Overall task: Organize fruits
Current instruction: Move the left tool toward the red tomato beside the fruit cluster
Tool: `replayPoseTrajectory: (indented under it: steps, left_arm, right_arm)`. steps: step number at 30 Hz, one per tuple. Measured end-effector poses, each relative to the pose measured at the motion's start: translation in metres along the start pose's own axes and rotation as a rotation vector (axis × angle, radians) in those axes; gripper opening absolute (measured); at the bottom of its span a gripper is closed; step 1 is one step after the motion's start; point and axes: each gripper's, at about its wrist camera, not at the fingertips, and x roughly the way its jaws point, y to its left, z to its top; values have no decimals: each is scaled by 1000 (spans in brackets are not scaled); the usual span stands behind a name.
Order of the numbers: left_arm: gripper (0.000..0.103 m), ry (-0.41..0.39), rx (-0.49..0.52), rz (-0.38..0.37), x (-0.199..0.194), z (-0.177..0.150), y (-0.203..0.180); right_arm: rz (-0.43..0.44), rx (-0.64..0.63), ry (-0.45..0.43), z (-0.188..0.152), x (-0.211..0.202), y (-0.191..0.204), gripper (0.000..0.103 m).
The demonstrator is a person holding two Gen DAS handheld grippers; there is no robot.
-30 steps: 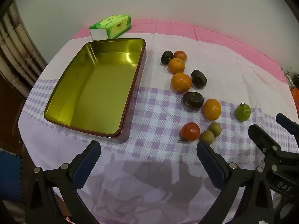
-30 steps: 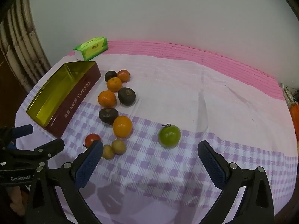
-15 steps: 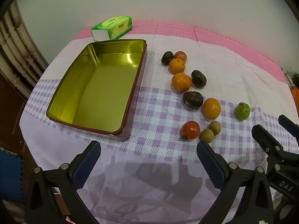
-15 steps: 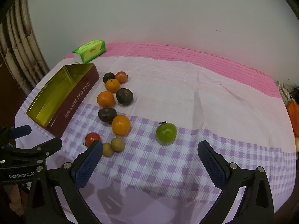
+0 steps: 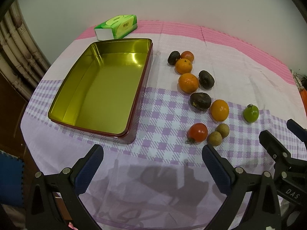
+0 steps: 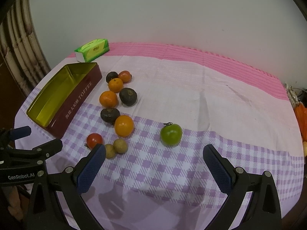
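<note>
A gold-lined tin (image 5: 145, 44) with dark red sides stands empty on the left of the table; it also shows in the right wrist view (image 6: 80, 97). To its right lie several fruits: oranges (image 5: 188, 82), dark fruits (image 5: 200, 101), a red tomato (image 5: 198, 132), two small brown fruits (image 5: 214, 138) and a green fruit (image 5: 251, 113) (image 6: 171, 134). My left gripper (image 5: 151, 164) is open and empty, above the table's front edge. My right gripper (image 6: 153, 164) is open and empty, just short of the green fruit.
A green tissue pack (image 5: 117, 26) lies at the back left, behind the tin. A checked purple and pink cloth (image 6: 191, 88) covers the table. A wall stands close behind. A curtain (image 5: 13, 57) hangs at the left.
Both grippers have drawn back and up a little, so the fruits and tin sit slightly farther off. Nothing on the table has moved.
</note>
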Motion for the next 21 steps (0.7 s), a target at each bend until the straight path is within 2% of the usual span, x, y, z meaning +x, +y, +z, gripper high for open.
replayPoseTrajectory:
  steps: [21]
  left_arm:
    - [102, 22, 12, 10, 7, -2, -2]
  right_arm:
    - [-3, -1, 2, -4, 5, -2, 101]
